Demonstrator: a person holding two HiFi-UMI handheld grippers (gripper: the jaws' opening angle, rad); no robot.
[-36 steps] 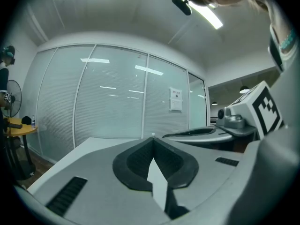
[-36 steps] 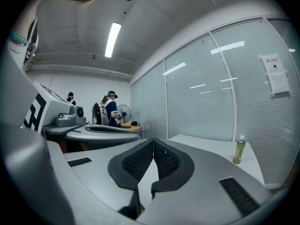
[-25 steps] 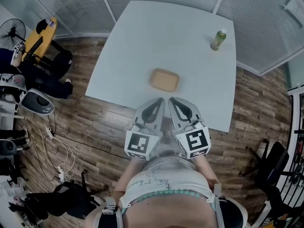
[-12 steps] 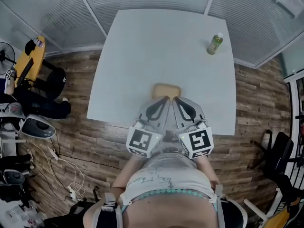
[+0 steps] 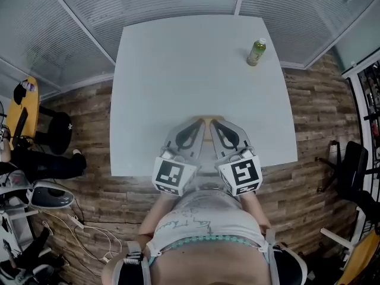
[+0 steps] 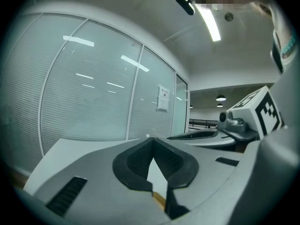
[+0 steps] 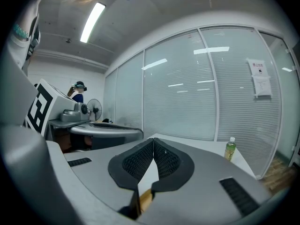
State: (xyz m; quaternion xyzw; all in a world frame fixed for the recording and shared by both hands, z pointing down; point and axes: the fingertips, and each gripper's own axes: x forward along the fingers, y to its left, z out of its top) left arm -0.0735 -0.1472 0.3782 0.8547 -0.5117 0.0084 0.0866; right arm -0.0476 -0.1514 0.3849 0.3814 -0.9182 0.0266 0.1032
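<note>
since the earlier frame the left gripper (image 5: 200, 122) and right gripper (image 5: 214, 122) have come over the tan pad (image 7: 146, 199), which sits near the counter (image 5: 178, 58) edge; both pressed together, empty, paired above it, bottle (image 5: 256, 51) well apart.

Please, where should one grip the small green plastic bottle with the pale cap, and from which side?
Probably at mid-body, approached level from the near side by the right gripper, which is now shut. The green bottle with its pale cap stands upright and slim near the white table's far right corner, with nothing beside it.
</note>
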